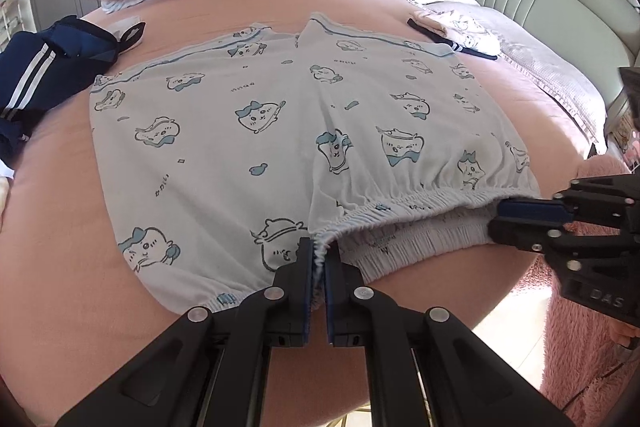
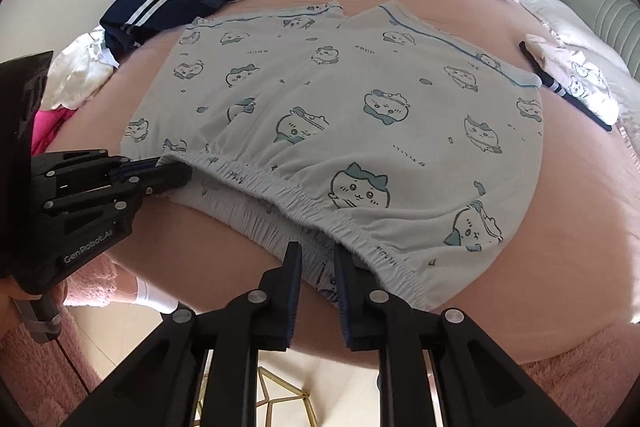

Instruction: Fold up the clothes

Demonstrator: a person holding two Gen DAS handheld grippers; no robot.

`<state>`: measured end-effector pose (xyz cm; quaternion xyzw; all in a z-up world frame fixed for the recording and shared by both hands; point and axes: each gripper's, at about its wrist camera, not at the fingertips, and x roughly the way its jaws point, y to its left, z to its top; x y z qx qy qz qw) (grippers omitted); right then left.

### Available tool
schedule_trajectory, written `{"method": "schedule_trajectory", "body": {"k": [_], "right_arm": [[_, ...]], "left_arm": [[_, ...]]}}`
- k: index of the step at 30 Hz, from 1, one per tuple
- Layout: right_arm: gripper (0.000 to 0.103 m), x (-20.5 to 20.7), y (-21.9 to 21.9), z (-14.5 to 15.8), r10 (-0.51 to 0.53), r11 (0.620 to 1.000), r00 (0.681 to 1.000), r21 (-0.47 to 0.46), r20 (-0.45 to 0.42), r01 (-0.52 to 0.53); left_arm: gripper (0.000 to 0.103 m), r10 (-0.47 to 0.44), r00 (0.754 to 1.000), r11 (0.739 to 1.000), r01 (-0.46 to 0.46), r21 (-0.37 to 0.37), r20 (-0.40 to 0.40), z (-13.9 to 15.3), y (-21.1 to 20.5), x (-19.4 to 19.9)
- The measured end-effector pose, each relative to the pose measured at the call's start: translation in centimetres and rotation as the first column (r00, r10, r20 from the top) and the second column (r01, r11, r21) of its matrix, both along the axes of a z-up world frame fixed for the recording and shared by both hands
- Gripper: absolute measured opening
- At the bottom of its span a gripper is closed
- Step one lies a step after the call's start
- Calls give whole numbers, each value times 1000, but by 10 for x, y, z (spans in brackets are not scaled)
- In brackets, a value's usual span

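2 wrist views, close, angled down, sharing the shorts [image 1: 280, 131]

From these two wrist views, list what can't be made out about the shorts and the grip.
- Right gripper: whether its jaws pinch the waistband or only straddle it; fabric folds hide the contact.
- Printed shorts: underside, hidden against the bed.
- Navy garment: cut off by the left wrist view's edge.

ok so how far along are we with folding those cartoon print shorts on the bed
Early. The printed shorts already lie spread flat on the pink bed. In hand: the left tongs are shut on the waistband; the right tongs are at it further along. No fold is made yet, and the navy garment waits.
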<state>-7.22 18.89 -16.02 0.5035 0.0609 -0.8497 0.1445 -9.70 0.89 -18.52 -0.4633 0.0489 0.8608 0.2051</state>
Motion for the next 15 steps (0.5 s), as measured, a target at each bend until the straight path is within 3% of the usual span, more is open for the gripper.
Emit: {"method": "schedule_trajectory", "body": {"k": [5, 9, 15], "right_arm": [[24, 4, 5, 5, -17, 1000, 999, 14, -34, 18], [24, -4, 8, 2, -31, 999, 999, 25, -16, 32], [23, -14, -1, -10, 21, 993, 999, 119, -29, -17]], "left_arm": [[4, -17, 1000, 1000, 17, -21, 12, 1, 4, -6], [4, -15, 999, 1000, 15, -12, 29, 0, 4, -10], [4, -23, 999, 1000, 24, -13, 25, 0, 5, -11]]}}
